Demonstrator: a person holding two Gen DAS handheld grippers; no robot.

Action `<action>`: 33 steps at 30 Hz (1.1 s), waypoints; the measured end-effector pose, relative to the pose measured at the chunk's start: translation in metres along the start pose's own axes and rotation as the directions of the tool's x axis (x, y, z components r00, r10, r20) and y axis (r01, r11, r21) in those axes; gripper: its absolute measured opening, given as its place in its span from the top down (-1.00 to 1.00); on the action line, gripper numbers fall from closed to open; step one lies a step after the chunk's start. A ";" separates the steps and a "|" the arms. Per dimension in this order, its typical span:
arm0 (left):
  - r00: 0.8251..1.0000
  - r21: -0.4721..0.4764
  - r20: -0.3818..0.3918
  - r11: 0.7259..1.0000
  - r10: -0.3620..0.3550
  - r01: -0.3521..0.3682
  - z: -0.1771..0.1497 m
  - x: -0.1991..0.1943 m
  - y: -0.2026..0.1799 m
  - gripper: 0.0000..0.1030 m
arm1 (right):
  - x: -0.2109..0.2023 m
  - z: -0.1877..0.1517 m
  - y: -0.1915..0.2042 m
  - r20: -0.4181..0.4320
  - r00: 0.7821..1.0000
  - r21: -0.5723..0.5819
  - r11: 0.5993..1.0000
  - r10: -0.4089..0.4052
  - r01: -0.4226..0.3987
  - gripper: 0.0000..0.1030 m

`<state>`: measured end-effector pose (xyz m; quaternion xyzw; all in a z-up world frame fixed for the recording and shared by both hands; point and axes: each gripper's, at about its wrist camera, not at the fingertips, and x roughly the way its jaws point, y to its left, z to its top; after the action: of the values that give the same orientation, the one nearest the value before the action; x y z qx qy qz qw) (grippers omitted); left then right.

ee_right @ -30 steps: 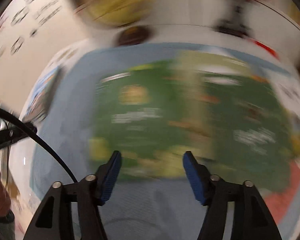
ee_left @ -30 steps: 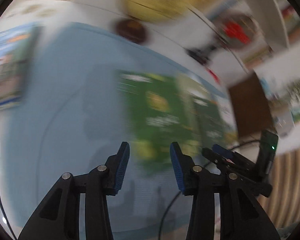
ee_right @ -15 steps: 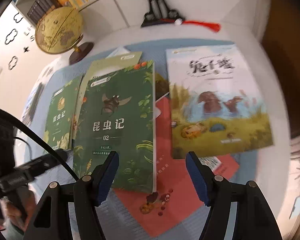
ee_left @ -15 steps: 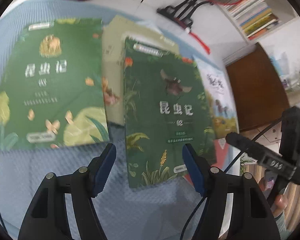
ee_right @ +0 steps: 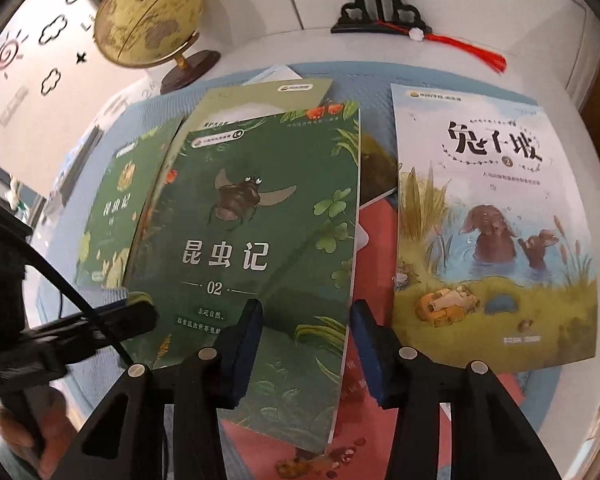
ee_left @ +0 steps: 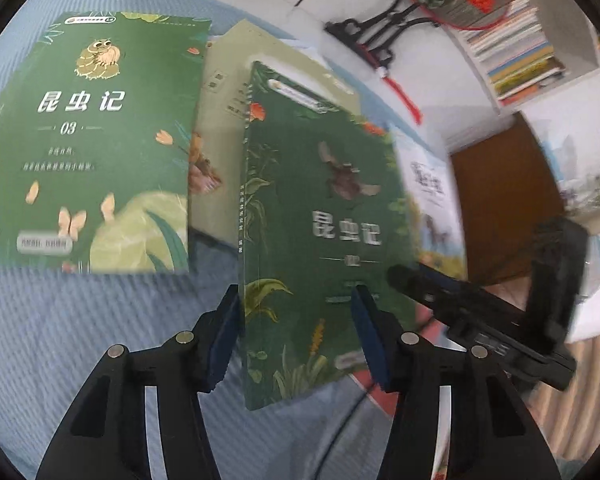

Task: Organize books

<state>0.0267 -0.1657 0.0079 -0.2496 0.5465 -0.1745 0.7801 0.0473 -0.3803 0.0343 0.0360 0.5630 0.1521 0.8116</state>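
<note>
Green is the book marked 03 (ee_left: 88, 140), flat on the blue mat (ee_left: 60, 340) at ten o'clock from my left gripper (ee_left: 296, 320). Next comes the green book marked 02 (ee_right: 256, 240), lying long way from six to twelve. My left gripper's jaws have just been closing; they sit half wide over its left bottom corner, not pinching. My right gripper (ee_right: 306, 336) has just been closing too, half wide over its right edge, not gripping it. I think both are equally near. At two o'clock lies the rabbit book (ee_right: 488, 224).
</note>
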 end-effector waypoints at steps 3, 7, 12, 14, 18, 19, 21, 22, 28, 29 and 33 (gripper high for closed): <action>0.998 0.023 -0.040 0.999 -0.047 0.048 -0.022 -0.009 -0.007 0.01 | -0.008 -0.013 0.001 -0.009 1.000 -0.022 1.000 0.009 -0.009 0.11; 0.994 0.048 -0.096 0.998 -0.046 0.051 -0.067 -0.014 -0.015 0.01 | -0.020 -0.042 0.002 -0.044 0.999 -0.049 0.999 0.005 -0.007 0.09; 0.988 0.011 -0.142 0.998 -0.061 0.063 -0.108 -0.012 -0.010 0.01 | -0.029 -0.089 0.004 -0.103 0.994 -0.062 0.998 -0.039 0.033 0.05; 0.992 -0.006 -0.124 1.000 -0.012 0.011 -0.113 -0.011 -0.006 0.01 | -0.034 -0.104 0.005 -0.110 0.993 -0.049 0.998 -0.040 0.035 -0.01; 0.998 -0.041 -0.064 0.999 0.014 -0.016 -0.106 -0.015 0.000 0.01 | -0.032 -0.113 -0.004 -0.120 0.993 0.060 0.998 -0.004 0.011 -0.03; 0.997 -0.025 -0.071 1.000 0.016 -0.018 -0.102 -0.011 -0.001 0.01 | -0.032 -0.112 -0.008 -0.119 0.993 0.089 0.996 0.005 0.006 -0.05; 0.997 0.009 -0.078 1.000 0.026 -0.026 -0.100 -0.006 -0.007 0.01 | -0.031 -0.114 -0.011 -0.119 0.993 0.149 0.989 0.030 -0.012 -0.26; 0.996 0.025 -0.078 0.999 0.032 -0.030 -0.098 -0.003 -0.010 0.01 | -0.029 -0.113 -0.011 -0.126 0.991 0.169 0.985 0.042 -0.020 -0.34; 0.998 0.061 -0.055 0.998 0.020 -0.017 -0.102 -0.001 -0.012 -0.21 | -0.027 -0.120 0.019 -0.112 0.989 0.081 0.991 -0.099 0.109 -0.38; 0.999 0.058 -0.049 0.998 0.015 -0.012 -0.102 -0.002 -0.011 -0.21 | -0.028 -0.123 0.022 -0.092 0.989 0.064 0.991 -0.115 0.121 -0.38; 0.999 0.035 -0.031 0.999 -0.008 0.009 -0.106 -0.007 -0.006 -0.22 | -0.032 -0.132 0.019 -0.060 0.992 0.071 0.991 -0.109 0.113 -0.28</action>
<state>-0.0754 -0.1880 -0.0129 -0.2356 0.5544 -0.1910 0.7750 -0.0885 -0.3863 0.0200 0.0302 0.5920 0.0866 0.8007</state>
